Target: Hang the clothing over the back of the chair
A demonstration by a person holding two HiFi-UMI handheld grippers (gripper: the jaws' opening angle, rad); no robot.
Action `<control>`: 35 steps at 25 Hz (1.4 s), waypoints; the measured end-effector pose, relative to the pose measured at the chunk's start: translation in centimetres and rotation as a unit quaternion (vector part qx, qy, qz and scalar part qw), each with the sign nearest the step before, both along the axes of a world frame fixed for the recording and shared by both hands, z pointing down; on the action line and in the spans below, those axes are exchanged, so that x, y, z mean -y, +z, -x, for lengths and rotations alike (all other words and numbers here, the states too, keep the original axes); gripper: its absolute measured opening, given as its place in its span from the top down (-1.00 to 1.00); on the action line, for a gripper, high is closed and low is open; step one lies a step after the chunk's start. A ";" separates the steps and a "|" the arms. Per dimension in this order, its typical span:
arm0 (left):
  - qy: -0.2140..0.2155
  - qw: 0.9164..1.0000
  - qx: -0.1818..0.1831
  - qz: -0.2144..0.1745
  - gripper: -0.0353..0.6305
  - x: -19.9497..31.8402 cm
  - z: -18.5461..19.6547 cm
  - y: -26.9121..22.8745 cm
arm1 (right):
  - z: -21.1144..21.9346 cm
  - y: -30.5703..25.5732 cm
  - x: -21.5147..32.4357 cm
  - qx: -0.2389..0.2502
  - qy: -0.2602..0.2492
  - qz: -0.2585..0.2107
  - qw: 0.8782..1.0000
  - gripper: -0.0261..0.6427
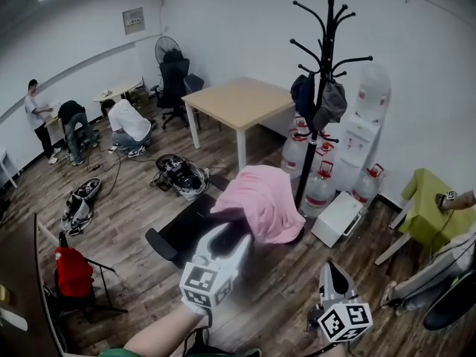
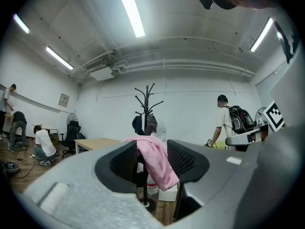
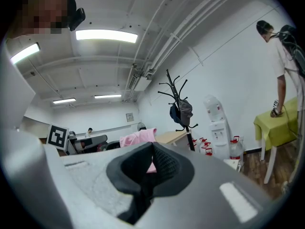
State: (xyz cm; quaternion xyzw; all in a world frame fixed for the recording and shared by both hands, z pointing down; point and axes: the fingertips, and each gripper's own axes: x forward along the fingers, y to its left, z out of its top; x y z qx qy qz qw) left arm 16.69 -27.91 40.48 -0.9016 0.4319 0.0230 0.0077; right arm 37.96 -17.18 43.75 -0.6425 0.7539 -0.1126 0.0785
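The left gripper [image 1: 227, 241] hovers just in front of the black swivel office chair [image 1: 186, 229], its jaws spread wide and pressing on nothing. The soft pink cloth garment [image 1: 260, 199] lies draped over that chair's back. Near the chair's right side, the right gripper [image 1: 335, 272] has its jaws closed together, empty.

The clothing [image 1: 262, 199] is pink. It lies on a black chair [image 1: 186, 229], just left of the black coat rack [image 1: 325, 73]. The wall [image 1: 245, 28] behind the coat rack is white. The floor [image 1: 134, 199] around it is brown wood with stripes. Left of the coat rack is a light wood table [image 1: 238, 99] with white legs. Far right of it is a yellow-green cloth [image 1: 428, 207]. In front of it, the left gripper [image 1: 227, 238] and right gripper [image 1: 335, 274] are pale grey with black and white squares.
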 end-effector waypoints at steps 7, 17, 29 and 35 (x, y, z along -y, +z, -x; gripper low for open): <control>-0.035 0.998 -0.048 0.004 0.63 2.5 7.8 -1.3 | 4.4 -2.5 2.2 -0.022 0.008 -0.023 0.999 0.91; -0.047 0.996 -0.069 0.012 0.82 7.4 16.5 -2.1 | 11.1 -5.1 6.0 -0.039 0.025 -0.042 0.998 0.91; -0.025 0.997 -0.066 0.003 0.84 10.2 20.9 -3.3 | 15.7 -7.7 8.2 -0.060 0.047 -0.080 0.994 0.91; -0.017 0.998 -0.066 -0.009 0.84 9.4 21.0 -4.2 | 16.5 -8.9 7.6 -0.075 0.052 -0.096 0.991 0.91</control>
